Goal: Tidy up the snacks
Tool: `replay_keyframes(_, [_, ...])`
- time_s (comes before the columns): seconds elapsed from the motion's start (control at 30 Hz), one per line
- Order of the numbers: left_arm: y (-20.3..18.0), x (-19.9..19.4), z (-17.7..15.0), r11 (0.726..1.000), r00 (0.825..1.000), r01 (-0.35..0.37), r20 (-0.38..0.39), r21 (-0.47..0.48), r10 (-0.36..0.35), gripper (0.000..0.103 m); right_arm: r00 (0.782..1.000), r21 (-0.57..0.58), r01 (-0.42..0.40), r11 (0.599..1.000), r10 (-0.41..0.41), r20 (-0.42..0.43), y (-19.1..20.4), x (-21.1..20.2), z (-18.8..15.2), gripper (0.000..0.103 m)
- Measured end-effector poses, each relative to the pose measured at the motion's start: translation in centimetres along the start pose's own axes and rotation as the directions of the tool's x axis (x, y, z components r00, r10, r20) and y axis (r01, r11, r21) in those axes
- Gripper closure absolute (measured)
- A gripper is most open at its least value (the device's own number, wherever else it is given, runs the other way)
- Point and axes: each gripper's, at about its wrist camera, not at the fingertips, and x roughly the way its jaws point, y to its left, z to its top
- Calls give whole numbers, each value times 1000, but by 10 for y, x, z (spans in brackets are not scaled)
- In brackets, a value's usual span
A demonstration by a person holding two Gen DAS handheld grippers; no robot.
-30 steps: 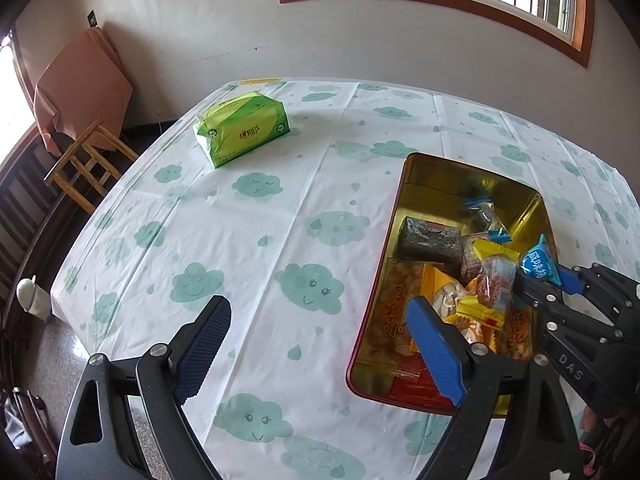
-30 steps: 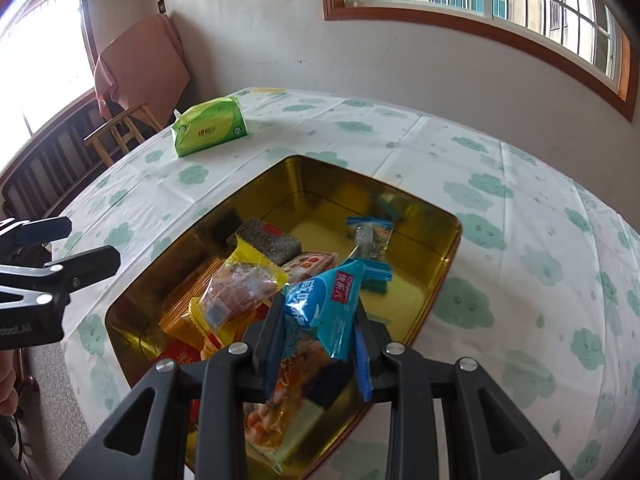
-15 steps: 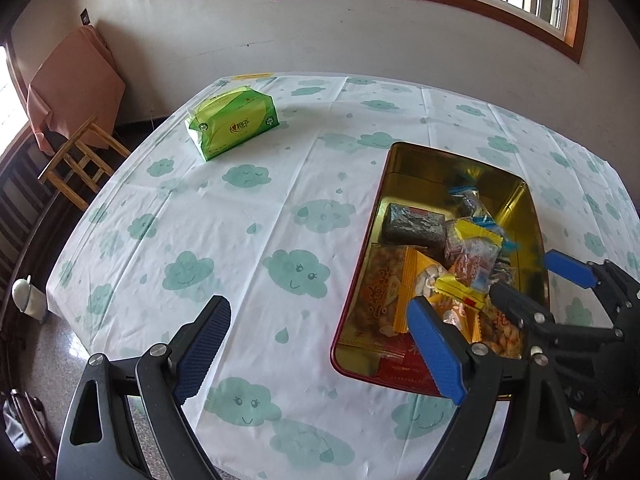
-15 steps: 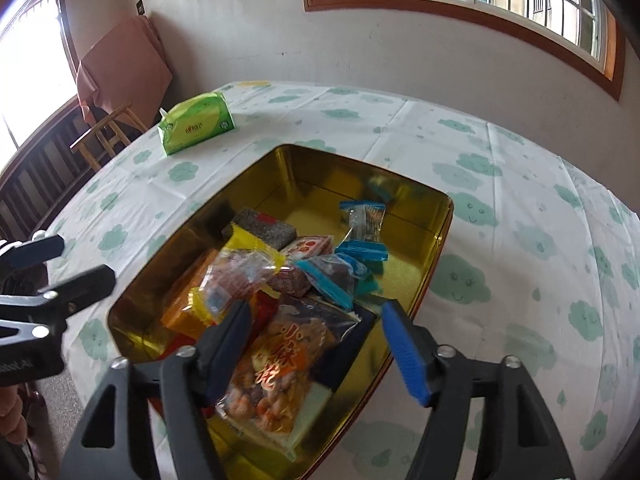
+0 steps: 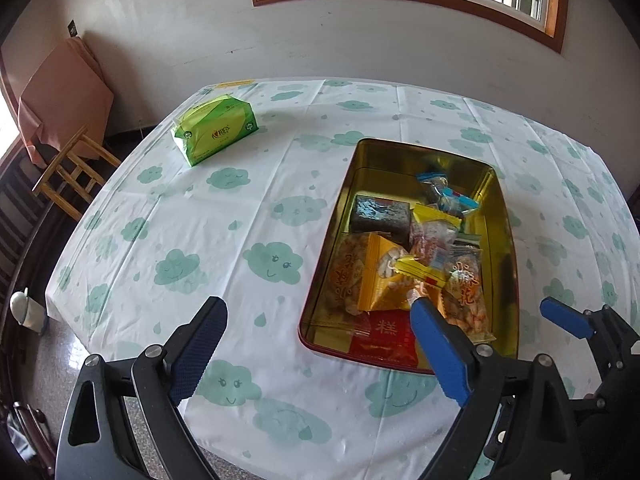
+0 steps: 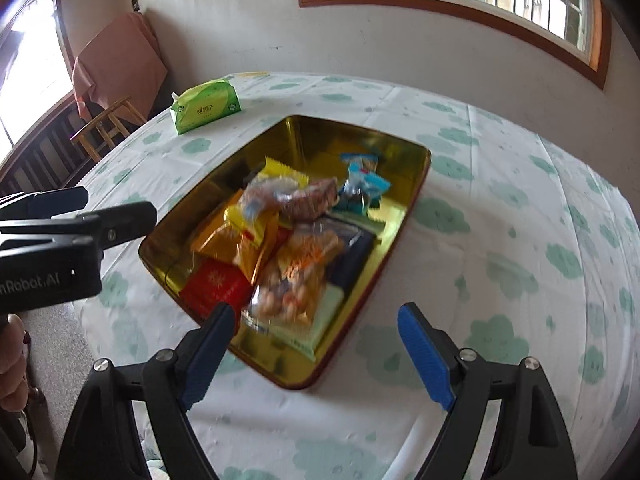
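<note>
A gold tin (image 5: 498,216) (image 6: 296,136) on the table holds several snack packets. Among them are a dark block (image 5: 380,214), orange and yellow packets (image 5: 384,276) (image 6: 244,236), a peanut bag (image 5: 466,292) (image 6: 296,276), a red packet (image 6: 216,286) and a blue packet (image 5: 448,194) (image 6: 362,188). My left gripper (image 5: 318,354) is open and empty, above the table at the tin's near left corner. My right gripper (image 6: 318,354) is open and empty, just in front of the tin's near end; it also shows in the left wrist view (image 5: 568,324).
A green tissue pack (image 5: 216,130) (image 6: 206,108) lies at the far left of the cloud-print tablecloth (image 5: 224,220). A wooden chair (image 5: 72,168) with a pink cloth stands off the table's left side. A wall with a window is behind.
My right gripper opened and let go of the blue packet, which now lies in the tin. Both grippers have pulled back from the tin toward the table's near edge.
</note>
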Motion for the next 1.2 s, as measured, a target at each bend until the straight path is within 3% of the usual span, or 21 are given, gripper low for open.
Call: replay_keyframes(1.2, [-14, -6, -7, 1000, 1000, 13, -14, 19, -13, 10, 1000, 30, -12, 999, 13, -19, -4, -2, -17, 18])
